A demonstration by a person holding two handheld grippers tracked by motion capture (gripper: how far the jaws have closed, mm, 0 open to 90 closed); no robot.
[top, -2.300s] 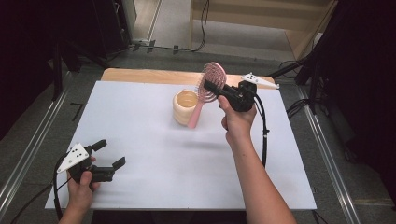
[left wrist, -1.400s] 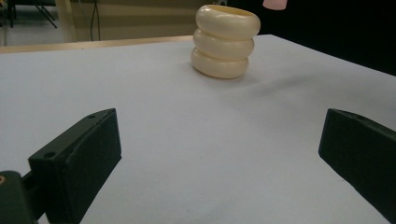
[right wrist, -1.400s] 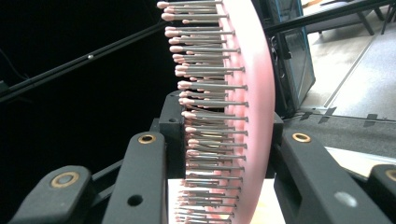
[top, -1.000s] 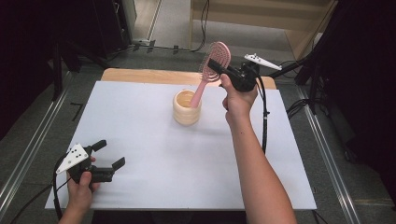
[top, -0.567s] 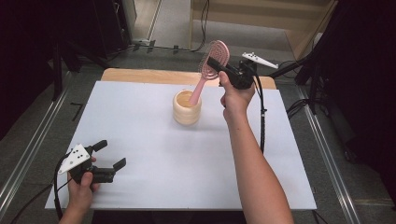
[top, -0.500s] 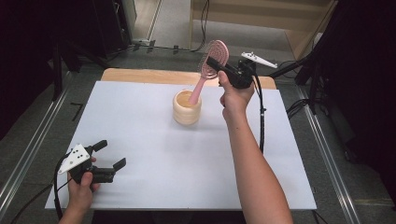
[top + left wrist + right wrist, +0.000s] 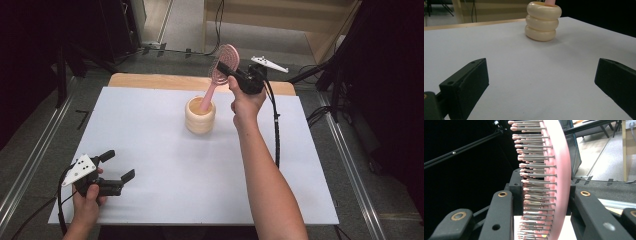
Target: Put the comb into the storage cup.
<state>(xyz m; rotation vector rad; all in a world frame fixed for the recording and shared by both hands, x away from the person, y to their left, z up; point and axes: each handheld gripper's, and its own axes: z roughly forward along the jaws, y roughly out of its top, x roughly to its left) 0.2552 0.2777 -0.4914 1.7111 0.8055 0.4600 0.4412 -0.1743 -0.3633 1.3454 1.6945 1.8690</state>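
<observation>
Brush (image 7: pixel 218 75): pink plastic, round flat head, thin dark bristles with pink ball tips. It stands tilted, handle end inside the cup (image 7: pixel 200 115) at mid-table, head raised toward the far edge. Cup: cream, glossy, shaped as three stacked rings, upright on the white sheet (image 7: pixel 165 165) covering the table.

Right gripper (image 7: pixel 231 73): jaws clamped on the brush head, one pad on the bristle face, one on the smooth back.

Left gripper (image 7: pixel 116 166): low at the near left corner, jaws wide apart, nothing between them.

Obscured: handle tip hidden inside the cup; in the left gripper view the brush is cut off at the top edge.
</observation>
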